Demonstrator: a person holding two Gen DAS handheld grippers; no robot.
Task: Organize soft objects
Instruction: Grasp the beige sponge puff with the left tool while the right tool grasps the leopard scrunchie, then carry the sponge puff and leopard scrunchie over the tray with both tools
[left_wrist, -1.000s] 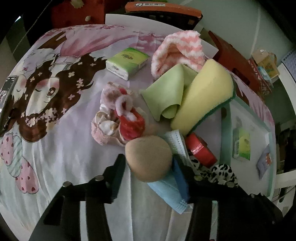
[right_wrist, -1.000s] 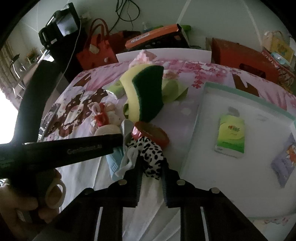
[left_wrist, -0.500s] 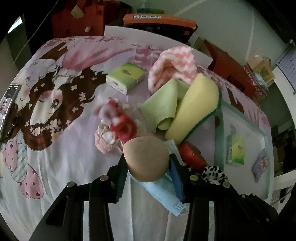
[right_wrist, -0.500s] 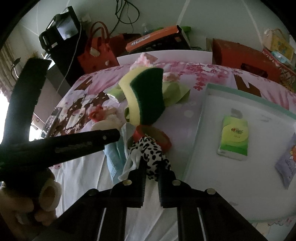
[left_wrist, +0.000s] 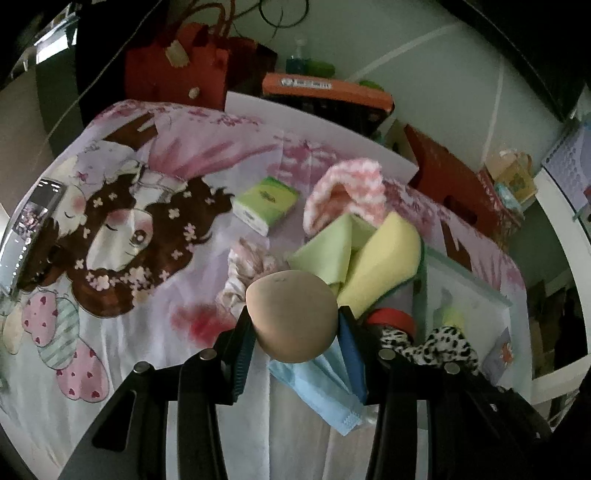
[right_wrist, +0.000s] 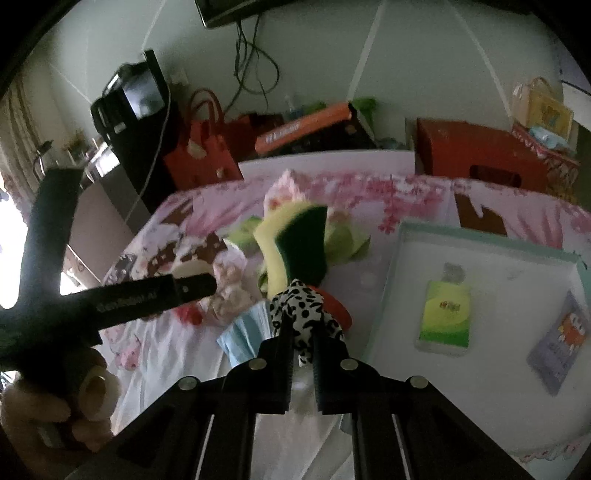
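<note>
Left gripper (left_wrist: 295, 325) clamps a tan egg-shaped sponge ball (left_wrist: 291, 315), pads on both sides, jaws about mid-width. The ball's long axis runs roughly across the jaws, slightly tilted, rounder end toward the right pad; it sits lifted above the printed bedsheet (left_wrist: 147, 295). Under it a light blue face mask (left_wrist: 321, 384) lies flat, long axis running from the ball down toward the lower right of the left wrist view.

Right gripper (right_wrist: 303, 332) has just been closing and is now nearly shut, pinching a black-and-white spotted cloth (right_wrist: 299, 306). The cloth bunches up above the fingertips, pointing away from the camera, raised off the sheet.

Just beyond: yellow-green sponge (right_wrist: 295, 247) standing on edge, long axis up, green scrub face toward the right wrist camera. Green cloth (left_wrist: 328, 251), pink-white knit (left_wrist: 351, 184) and a tissue pack (left_wrist: 264, 201) lie behind. White tray (right_wrist: 402, 280) at right holds another green pack (right_wrist: 447, 314).
</note>
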